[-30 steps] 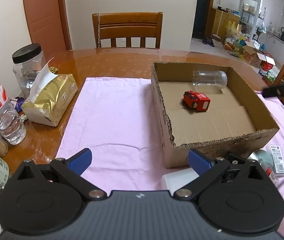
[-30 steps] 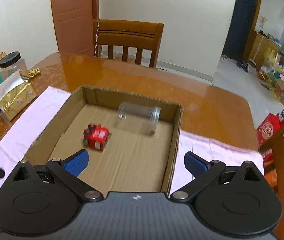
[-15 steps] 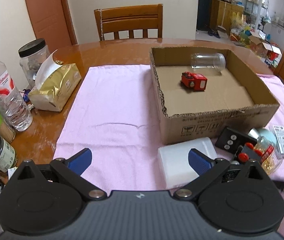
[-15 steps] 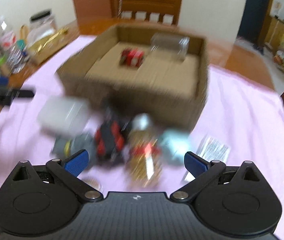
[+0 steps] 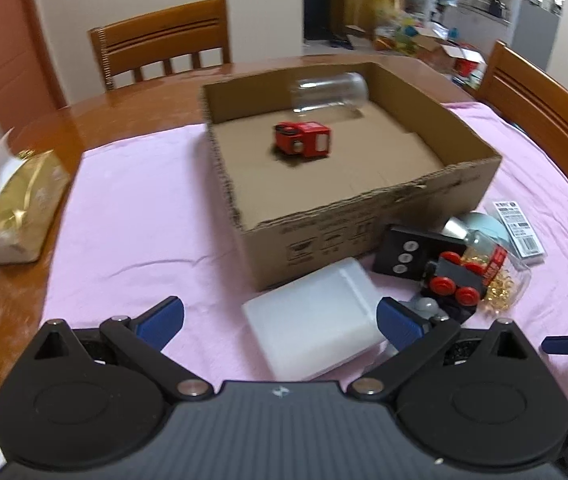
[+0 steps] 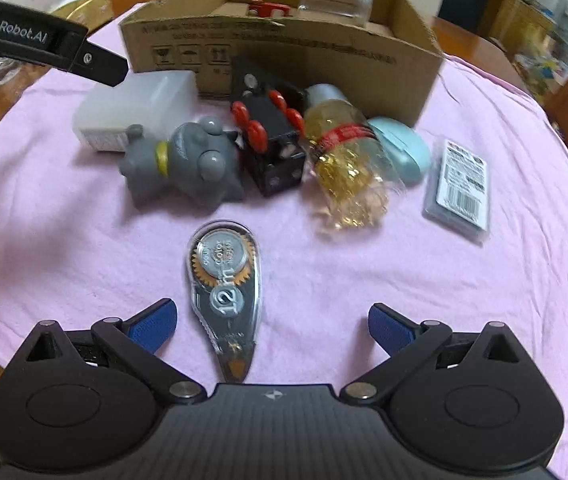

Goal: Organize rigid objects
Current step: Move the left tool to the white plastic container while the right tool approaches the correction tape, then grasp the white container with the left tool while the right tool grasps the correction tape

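An open cardboard box (image 5: 363, 216) (image 6: 284, 56) on the pink cloth holds a red toy car (image 5: 303, 145) and a clear jar (image 5: 329, 94) lying on its side. In front of the box lie a white plastic box (image 5: 315, 320) (image 6: 140, 108), a grey toy figure (image 6: 188, 160), a black toy train with red wheels (image 6: 272, 136) (image 5: 455, 280), a bottle of gold bits (image 6: 347, 164), a pale blue case (image 6: 401, 148), a barcoded packet (image 6: 459, 184) and a correction tape (image 6: 226, 280). My left gripper (image 5: 280, 322) is open above the white box. My right gripper (image 6: 272, 324) is open, with the correction tape between its fingers.
A gold tissue pack (image 5: 16, 204) and bottles stand at the left table edge. Wooden chairs (image 5: 164, 44) stand behind and to the right. The left gripper's finger (image 6: 44, 48) reaches into the right wrist view's upper left.
Both grippers drew back from the box toward the near table edge. The right gripper dropped low over the loose objects, and the correction tape now lies between its fingers.
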`<act>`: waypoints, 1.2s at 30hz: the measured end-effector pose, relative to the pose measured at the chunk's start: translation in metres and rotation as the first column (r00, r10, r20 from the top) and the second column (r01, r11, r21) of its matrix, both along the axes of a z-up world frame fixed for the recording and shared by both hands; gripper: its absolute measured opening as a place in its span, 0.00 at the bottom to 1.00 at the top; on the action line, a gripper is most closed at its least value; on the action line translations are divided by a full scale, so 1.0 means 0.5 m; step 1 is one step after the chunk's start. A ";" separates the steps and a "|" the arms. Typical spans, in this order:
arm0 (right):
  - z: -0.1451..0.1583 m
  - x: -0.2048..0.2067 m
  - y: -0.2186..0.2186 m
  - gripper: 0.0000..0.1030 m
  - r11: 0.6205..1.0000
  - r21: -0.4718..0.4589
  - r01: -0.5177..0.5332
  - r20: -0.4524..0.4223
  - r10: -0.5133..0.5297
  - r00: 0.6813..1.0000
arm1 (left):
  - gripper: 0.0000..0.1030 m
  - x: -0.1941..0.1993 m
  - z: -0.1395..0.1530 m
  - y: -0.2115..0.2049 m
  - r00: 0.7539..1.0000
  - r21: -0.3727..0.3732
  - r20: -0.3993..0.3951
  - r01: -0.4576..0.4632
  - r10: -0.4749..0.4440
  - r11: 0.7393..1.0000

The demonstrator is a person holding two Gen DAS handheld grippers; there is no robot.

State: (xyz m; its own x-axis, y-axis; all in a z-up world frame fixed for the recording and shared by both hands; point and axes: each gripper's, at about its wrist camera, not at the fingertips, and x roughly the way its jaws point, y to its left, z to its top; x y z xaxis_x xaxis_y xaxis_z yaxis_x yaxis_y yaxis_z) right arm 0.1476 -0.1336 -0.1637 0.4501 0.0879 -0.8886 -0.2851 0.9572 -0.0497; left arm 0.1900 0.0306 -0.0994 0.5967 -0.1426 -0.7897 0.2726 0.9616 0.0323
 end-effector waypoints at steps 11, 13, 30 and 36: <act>0.006 -0.008 -0.083 1.00 0.985 0.012 0.171 -0.015 -0.171 0.985 | 0.99 0.041 -0.028 -0.049 1.000 0.016 -0.010 0.017 -0.017 1.000; 0.007 -0.010 -0.082 1.00 0.985 0.012 0.173 -0.013 -0.173 0.985 | 0.99 0.043 -0.038 -0.058 1.000 0.045 -0.008 0.012 -0.012 0.999; 0.006 -0.013 -0.083 1.00 0.985 0.017 0.169 -0.009 -0.169 0.986 | 0.99 0.015 -0.079 0.020 0.996 0.142 -0.060 0.078 -0.070 0.987; 0.008 -0.006 -0.107 1.00 0.973 0.016 0.232 -0.004 -0.232 0.973 | 0.99 0.020 -0.090 0.020 0.993 0.140 -0.071 0.103 -0.093 0.985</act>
State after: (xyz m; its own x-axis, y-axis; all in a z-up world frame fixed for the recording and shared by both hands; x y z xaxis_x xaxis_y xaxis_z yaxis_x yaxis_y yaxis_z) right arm 0.1449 -0.1872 -0.1596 0.4584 -0.0043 -0.8887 -0.0552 0.9979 -0.0333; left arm 0.2002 0.0408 -0.1446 0.5335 -0.0804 -0.8420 0.3711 0.9168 0.1476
